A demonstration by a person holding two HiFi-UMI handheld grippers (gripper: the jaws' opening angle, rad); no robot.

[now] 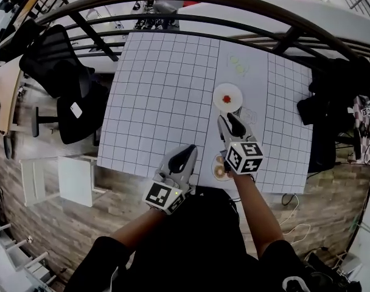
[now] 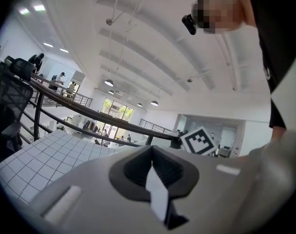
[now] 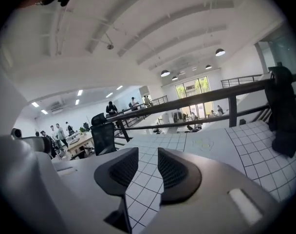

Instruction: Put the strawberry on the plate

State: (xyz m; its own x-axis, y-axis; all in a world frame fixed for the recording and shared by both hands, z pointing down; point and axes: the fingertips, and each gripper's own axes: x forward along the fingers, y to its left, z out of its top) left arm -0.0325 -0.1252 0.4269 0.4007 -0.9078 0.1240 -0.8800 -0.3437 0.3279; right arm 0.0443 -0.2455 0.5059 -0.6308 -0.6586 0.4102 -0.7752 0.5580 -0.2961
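Observation:
In the head view a small red strawberry (image 1: 228, 97) lies on a white plate (image 1: 219, 91) at the middle of the grid-patterned table (image 1: 160, 102). My right gripper (image 1: 229, 122) hovers just short of the plate, pointing at it, its jaws apart with nothing between them. The right gripper view shows the same gap between the dark pads (image 3: 173, 168), with only grid mat behind it; my right gripper (image 3: 147, 167) sees neither plate nor strawberry. My left gripper (image 1: 186, 153) hangs at the table's near edge, tilted upward. In the left gripper view my left gripper (image 2: 152, 168) has its pads together, holding nothing.
A small dish (image 1: 220, 170) with something brownish sits at the near table edge under my right hand. Faint drawings (image 1: 238, 66) mark the mat beyond the plate. Black chairs (image 1: 63, 72) stand at the left, a dark railing (image 1: 173, 18) runs behind the table, and dark bags (image 1: 331, 108) lie at the right.

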